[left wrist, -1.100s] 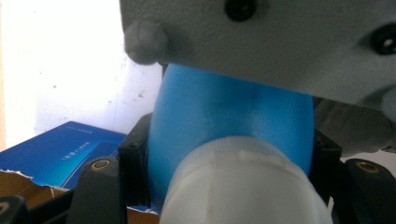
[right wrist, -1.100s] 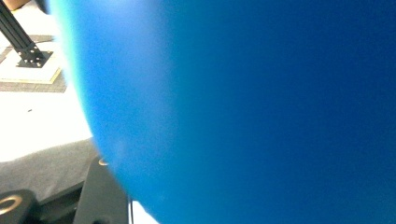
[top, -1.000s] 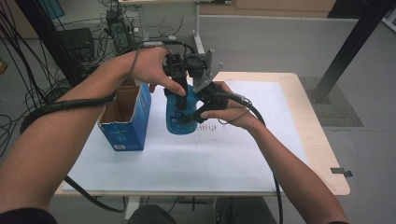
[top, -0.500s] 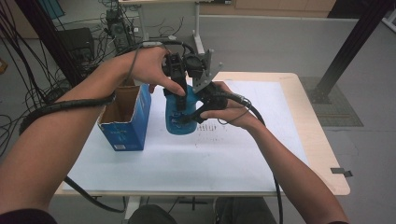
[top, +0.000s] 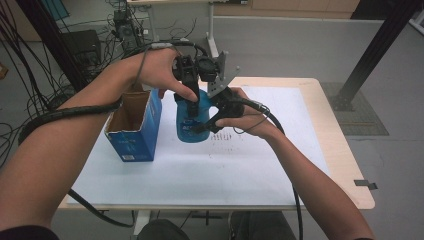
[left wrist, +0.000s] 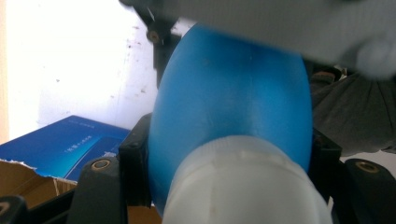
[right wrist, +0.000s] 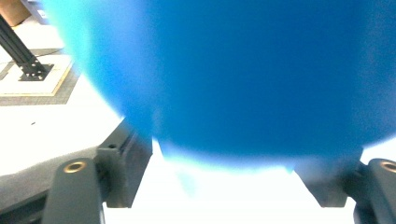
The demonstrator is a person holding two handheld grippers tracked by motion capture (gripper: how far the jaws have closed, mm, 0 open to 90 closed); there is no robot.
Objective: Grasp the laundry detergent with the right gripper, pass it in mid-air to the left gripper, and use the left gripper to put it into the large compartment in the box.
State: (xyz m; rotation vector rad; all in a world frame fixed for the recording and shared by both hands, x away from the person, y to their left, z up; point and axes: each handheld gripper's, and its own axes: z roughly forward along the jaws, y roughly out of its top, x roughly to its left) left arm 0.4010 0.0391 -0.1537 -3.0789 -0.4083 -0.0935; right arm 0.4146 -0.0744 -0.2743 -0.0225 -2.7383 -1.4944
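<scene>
Upright blue plastic bottle with a pale cap [top: 191, 120] standing on the white-covered worktop [top: 260, 165], just beside the open blue cardboard box [top: 134, 127]. Long axis vertical. Left tool [top: 192, 82] clamped on the neck from above; right tool [top: 212, 122] closed on the body from the side, lower down. Compared with half a second ago: no visible change, both grips unchanged.

Table [top: 320, 165], white sheet [top: 200, 170], blue carton [top: 134, 127]
</scene>
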